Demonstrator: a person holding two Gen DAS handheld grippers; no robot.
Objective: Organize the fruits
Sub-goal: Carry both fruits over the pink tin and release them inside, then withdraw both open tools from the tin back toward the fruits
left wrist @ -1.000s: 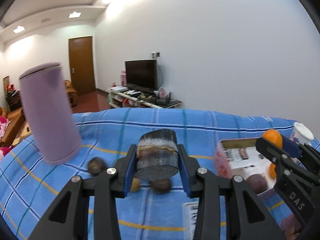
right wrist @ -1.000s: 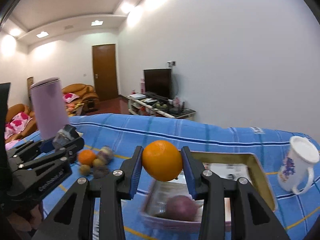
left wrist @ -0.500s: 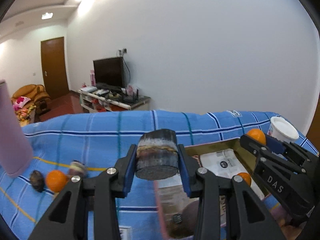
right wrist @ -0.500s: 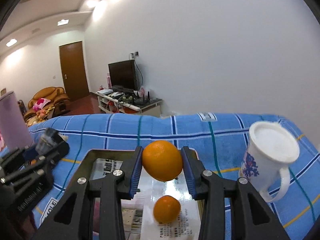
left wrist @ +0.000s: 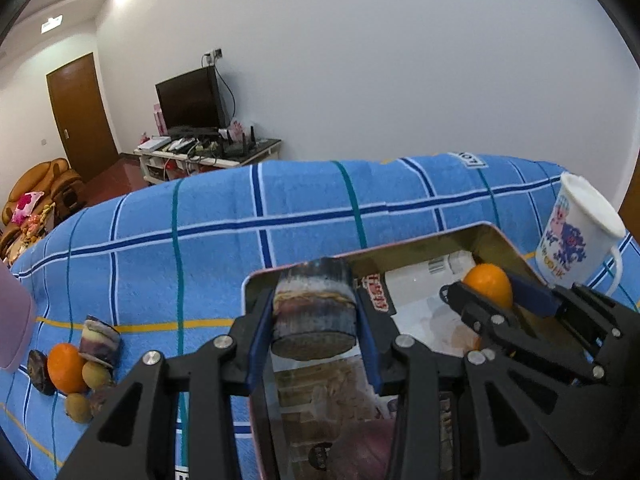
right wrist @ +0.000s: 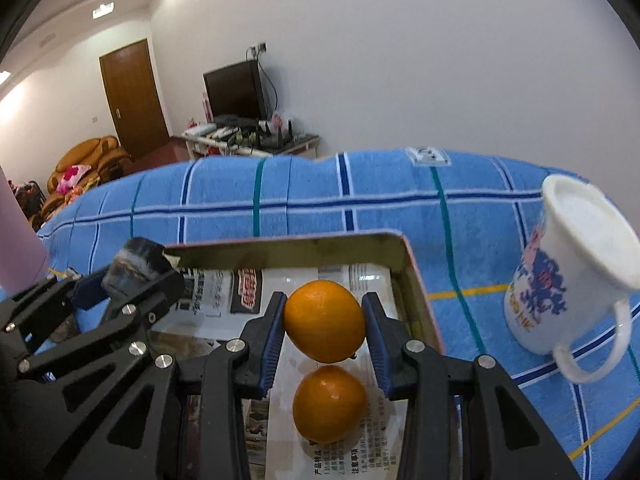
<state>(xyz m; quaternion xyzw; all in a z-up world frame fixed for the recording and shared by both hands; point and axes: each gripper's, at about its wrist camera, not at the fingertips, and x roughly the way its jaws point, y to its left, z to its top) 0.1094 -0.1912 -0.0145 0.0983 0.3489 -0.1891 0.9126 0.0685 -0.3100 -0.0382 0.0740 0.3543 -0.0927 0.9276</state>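
Note:
My left gripper [left wrist: 314, 316] is shut on a dark purple sugarcane chunk [left wrist: 314, 312] and holds it over the left end of the metal tray [left wrist: 496, 242]. My right gripper [right wrist: 324, 322] is shut on an orange [right wrist: 324, 320] and holds it above the tray [right wrist: 408, 268], over a second orange [right wrist: 329, 404] lying on the newspaper lining. A purple round fruit [left wrist: 360, 448] lies in the tray's near end. Each gripper shows in the other's view: the right [left wrist: 486, 290], the left [right wrist: 136, 272].
A pile of fruit lies on the blue checked cloth at left: an orange [left wrist: 64, 368], a cane chunk [left wrist: 98, 342] and small brown fruits [left wrist: 78, 408]. A pink cylinder [left wrist: 12, 328] stands at far left. A white mug [right wrist: 568, 268] stands right of the tray.
Both grippers have moved right and lower over the tray with their loads still held. The fruit pile and pink cylinder have slid to the left edge of view.

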